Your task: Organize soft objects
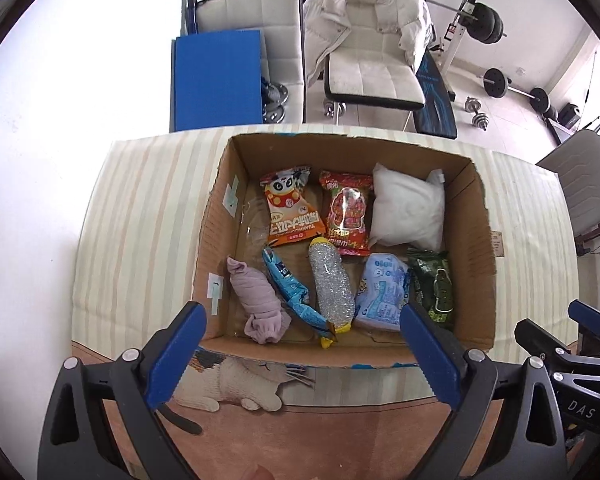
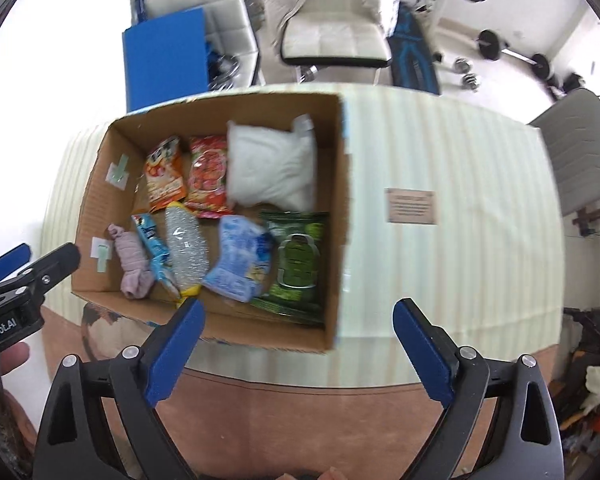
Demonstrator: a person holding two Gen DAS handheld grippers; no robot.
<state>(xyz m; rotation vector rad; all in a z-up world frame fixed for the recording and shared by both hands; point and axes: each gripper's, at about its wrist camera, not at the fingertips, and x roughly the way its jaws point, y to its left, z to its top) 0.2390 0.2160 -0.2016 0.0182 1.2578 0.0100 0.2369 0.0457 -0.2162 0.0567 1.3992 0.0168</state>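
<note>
I look down on an open cardboard box (image 1: 476, 264) of soft things on a striped table (image 1: 140, 216).

Eight items lie in it, one of each: white pillow (image 1: 408, 212), orange snack bag (image 1: 292, 208), red snack bag (image 1: 346, 214), green packet (image 1: 434, 284), pale blue pack (image 1: 382, 290), silver scrubber (image 1: 330, 284), blue wrapper (image 1: 290, 292), rolled lilac cloth (image 1: 258, 300). My left gripper (image 1: 300, 356) and right gripper (image 2: 296, 352) both gape wide above it, holding nothing.

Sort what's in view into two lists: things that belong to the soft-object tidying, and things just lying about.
Job:
box
white pillow
orange snack bag
red snack bag
pink cloth
blue packet
silver scrubber
light-blue pack
green packet

Lying about:
white jacket on chair
blue board
barbell
dumbbell
</note>
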